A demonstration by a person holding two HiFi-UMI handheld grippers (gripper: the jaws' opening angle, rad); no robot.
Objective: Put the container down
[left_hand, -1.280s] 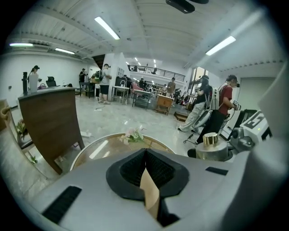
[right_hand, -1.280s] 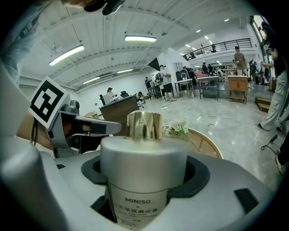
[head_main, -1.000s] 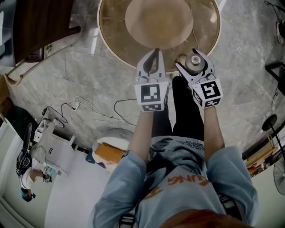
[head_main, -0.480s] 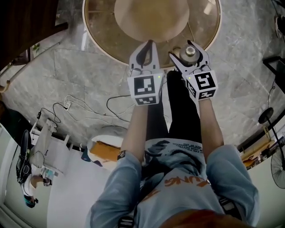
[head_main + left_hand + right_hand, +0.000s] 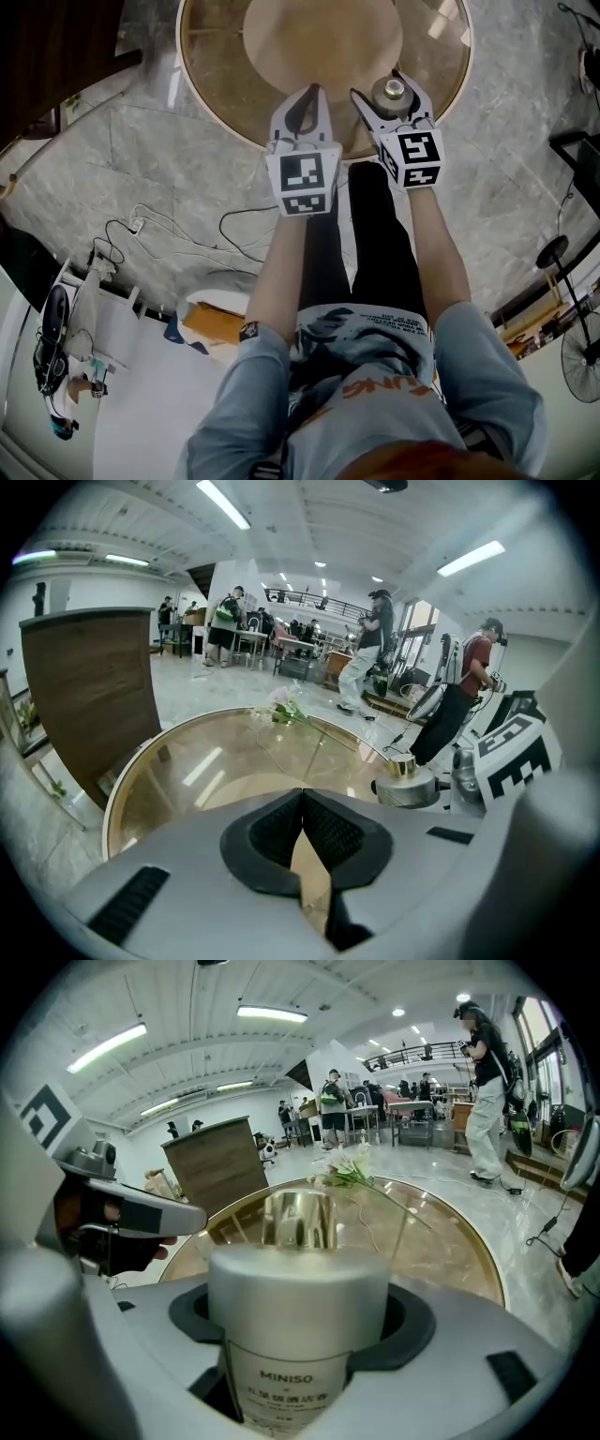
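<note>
The container (image 5: 391,92) is a frosted grey bottle with a gold cap (image 5: 298,1218) and a printed label. My right gripper (image 5: 392,101) is shut on its body and holds it upright over the near edge of the round glass table (image 5: 216,84). Whether its base touches the glass is hidden. In the right gripper view the container (image 5: 298,1307) fills the space between the jaws. My left gripper (image 5: 310,94) hovers just to its left, shut and holding nothing. The left gripper view shows its pads (image 5: 319,832) meeting, with the container (image 5: 410,785) off to the right.
A stem of white flowers (image 5: 352,1168) lies on the far side of the glass top. A dark wooden cabinet (image 5: 56,47) stands to the left. Cables (image 5: 187,225) trail over the marble floor. Several people stand in the hall beyond.
Both grippers have moved forward, further in over the table's rim. The container has travelled with the right gripper and stayed upright.
</note>
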